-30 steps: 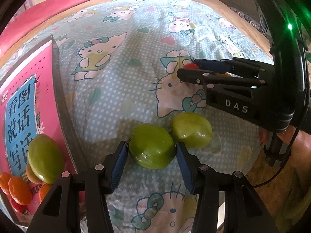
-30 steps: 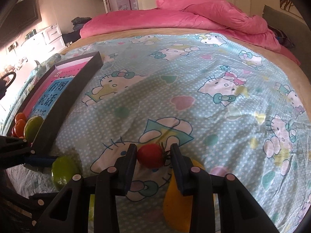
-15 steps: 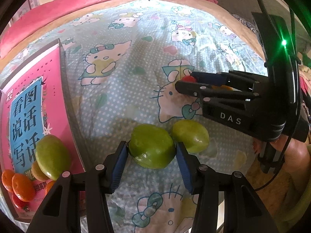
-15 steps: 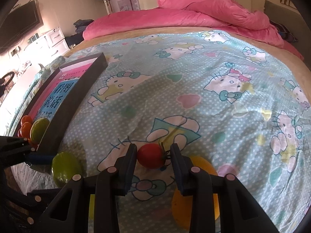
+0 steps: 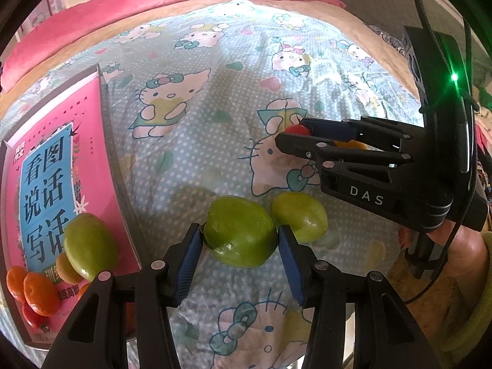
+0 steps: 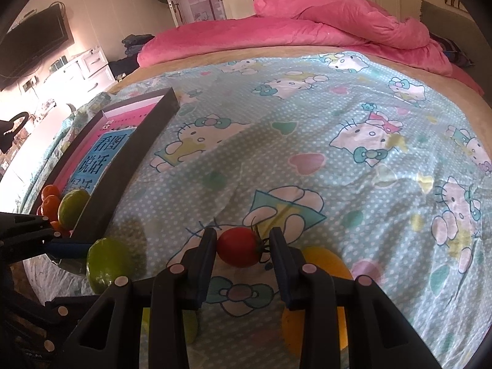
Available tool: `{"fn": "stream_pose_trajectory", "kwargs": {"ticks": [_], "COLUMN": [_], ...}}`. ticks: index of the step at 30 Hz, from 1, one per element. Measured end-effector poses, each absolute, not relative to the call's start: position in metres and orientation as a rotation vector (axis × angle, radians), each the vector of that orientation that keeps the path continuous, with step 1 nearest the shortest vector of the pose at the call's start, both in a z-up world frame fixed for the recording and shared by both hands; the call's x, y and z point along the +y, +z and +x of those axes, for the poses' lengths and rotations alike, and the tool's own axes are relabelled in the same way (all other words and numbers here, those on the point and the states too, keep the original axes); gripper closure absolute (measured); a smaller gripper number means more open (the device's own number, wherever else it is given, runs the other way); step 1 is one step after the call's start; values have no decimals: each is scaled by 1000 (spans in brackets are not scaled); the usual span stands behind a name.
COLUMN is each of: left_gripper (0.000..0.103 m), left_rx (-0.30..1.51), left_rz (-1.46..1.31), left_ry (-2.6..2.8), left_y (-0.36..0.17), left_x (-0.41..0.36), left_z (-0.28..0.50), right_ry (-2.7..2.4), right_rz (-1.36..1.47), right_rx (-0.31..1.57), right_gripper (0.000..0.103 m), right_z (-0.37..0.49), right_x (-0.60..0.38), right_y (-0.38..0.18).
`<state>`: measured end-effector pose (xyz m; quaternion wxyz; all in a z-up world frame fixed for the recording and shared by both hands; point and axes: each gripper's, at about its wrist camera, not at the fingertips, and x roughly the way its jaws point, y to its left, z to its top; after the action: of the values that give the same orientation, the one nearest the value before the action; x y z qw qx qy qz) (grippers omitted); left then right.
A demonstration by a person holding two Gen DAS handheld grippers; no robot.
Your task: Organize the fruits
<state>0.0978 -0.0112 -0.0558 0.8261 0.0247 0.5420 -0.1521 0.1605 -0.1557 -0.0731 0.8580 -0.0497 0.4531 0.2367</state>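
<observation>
My left gripper (image 5: 240, 241) is shut on a green fruit (image 5: 240, 233) just above the Hello Kitty sheet; a second green fruit (image 5: 299, 216) lies touching it on the right. In the right wrist view, my right gripper (image 6: 242, 246) is shut on a small red tomato (image 6: 240, 247) with a dark stem. The left wrist view shows that gripper (image 5: 296, 135) side-on with the tomato (image 5: 295, 129) at its tips. A dark-walled tray (image 5: 107, 141) lies at the left. Inside it, on a pink book, are a green fruit (image 5: 90, 246) and small oranges (image 5: 37, 292).
A yellow fruit (image 6: 326, 264) lies on the sheet under my right gripper's fingers. A pink duvet (image 6: 307, 27) is heaped at the far end of the bed. A hand (image 5: 455, 246) holds the right gripper's handle. Wardrobes and a wall screen stand beyond.
Both grips are unchanged. The left wrist view has drifted a little, so the tray now sits further into the picture. The right gripper has held still.
</observation>
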Motion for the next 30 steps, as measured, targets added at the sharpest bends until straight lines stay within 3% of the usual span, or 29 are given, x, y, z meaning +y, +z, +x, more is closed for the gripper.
{"fn": "stream_pose_trajectory", "kwargs": {"ticks": [30], "left_gripper": [51], "left_rx": [1051], "left_rz": [-16], "left_ry": [-265], "left_y": [-12], "left_x": [33], "left_z": [82], "right_ry": [615], "right_rz": [-71], "right_rx": [856], "right_gripper": [67], "right_z": [117], "right_x": [-126], "right_y": [-30]}}
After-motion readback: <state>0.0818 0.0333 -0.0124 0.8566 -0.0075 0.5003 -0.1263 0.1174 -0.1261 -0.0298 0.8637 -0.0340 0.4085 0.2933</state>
